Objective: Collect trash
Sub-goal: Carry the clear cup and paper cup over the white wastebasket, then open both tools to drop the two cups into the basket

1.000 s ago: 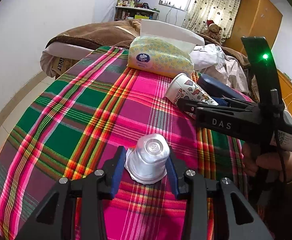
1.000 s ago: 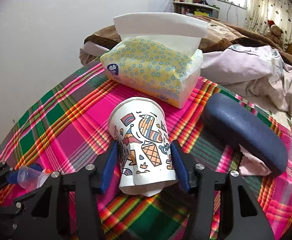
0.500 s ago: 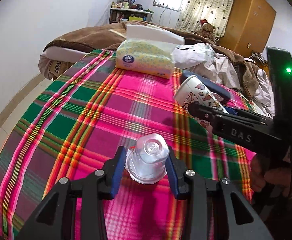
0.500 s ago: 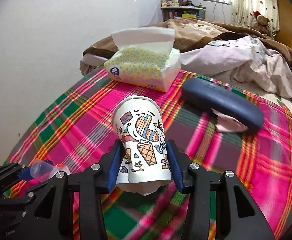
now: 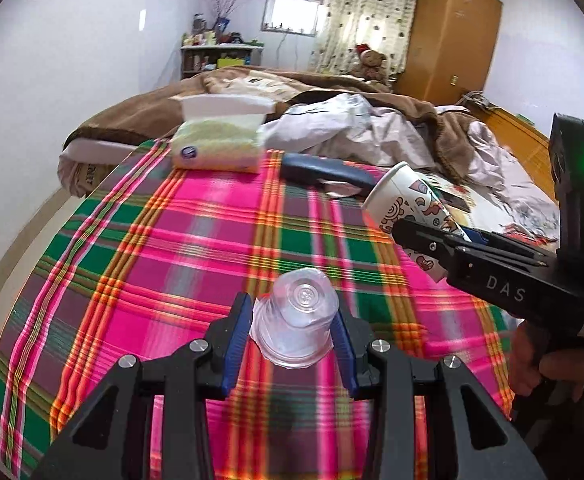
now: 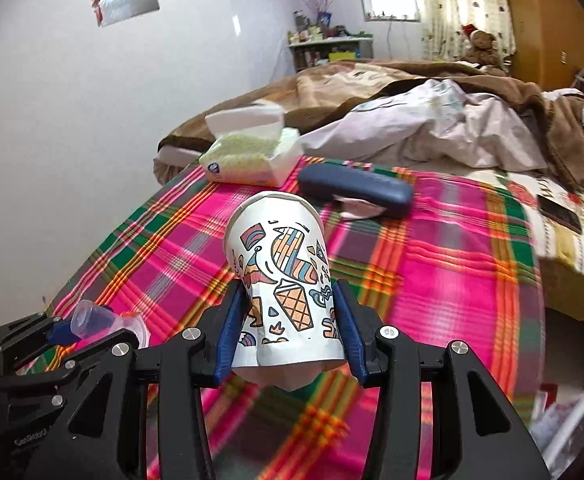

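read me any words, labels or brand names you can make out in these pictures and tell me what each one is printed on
"DAS": white letters on the right gripper body.
Round blue logo on the tissue pack: too blurred to read.
Small grey print on the left gripper body: too small to read.
Paper cup: drawings only, no words.

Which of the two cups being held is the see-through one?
The small clear plastic cup in the left tool. The cup in the right tool is the taller paper cup, white with colourful drawings.

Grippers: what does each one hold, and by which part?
Left gripper holds a clear plastic cup by its side walls. Right gripper holds a paper cup by its crushed lower sides, near the base.
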The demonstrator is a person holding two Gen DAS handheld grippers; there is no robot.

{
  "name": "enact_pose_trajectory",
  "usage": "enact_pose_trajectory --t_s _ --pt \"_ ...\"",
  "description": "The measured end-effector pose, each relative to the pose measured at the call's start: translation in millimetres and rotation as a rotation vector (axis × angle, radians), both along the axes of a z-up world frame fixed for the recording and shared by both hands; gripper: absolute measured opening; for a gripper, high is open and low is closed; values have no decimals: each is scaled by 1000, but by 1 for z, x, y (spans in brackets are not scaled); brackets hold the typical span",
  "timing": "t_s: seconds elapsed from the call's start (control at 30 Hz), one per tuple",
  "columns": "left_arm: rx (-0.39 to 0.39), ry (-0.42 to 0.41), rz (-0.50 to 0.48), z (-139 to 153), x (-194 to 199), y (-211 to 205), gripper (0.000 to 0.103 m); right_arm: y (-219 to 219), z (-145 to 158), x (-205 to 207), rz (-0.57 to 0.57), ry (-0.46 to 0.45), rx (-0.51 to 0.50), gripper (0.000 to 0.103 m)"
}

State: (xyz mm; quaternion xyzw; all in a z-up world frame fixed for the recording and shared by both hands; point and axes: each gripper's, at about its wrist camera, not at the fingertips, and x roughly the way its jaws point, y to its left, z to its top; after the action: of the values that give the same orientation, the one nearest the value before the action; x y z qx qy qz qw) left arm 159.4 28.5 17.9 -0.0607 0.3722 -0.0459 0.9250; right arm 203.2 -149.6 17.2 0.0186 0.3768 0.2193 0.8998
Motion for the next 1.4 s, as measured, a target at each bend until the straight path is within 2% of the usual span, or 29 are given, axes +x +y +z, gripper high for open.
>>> enact_pose_trajectory --t_s 0.27,0.77,1.13,1.4 --pt "17 -39 -93 14 -16 -50 41 -56 10 -34 -104 -25 24 46" --pt "14 -71 -312 26 -27 -159 41 -160 13 -85 -367 -54 6 47" --pt "-8 -47 -487 25 -30 -246 41 -226 5 -113 -567 -27 -40 47" --pt "11 -20 -573 15 -38 -296 41 -261 -5 -124 -655 12 -57 47"
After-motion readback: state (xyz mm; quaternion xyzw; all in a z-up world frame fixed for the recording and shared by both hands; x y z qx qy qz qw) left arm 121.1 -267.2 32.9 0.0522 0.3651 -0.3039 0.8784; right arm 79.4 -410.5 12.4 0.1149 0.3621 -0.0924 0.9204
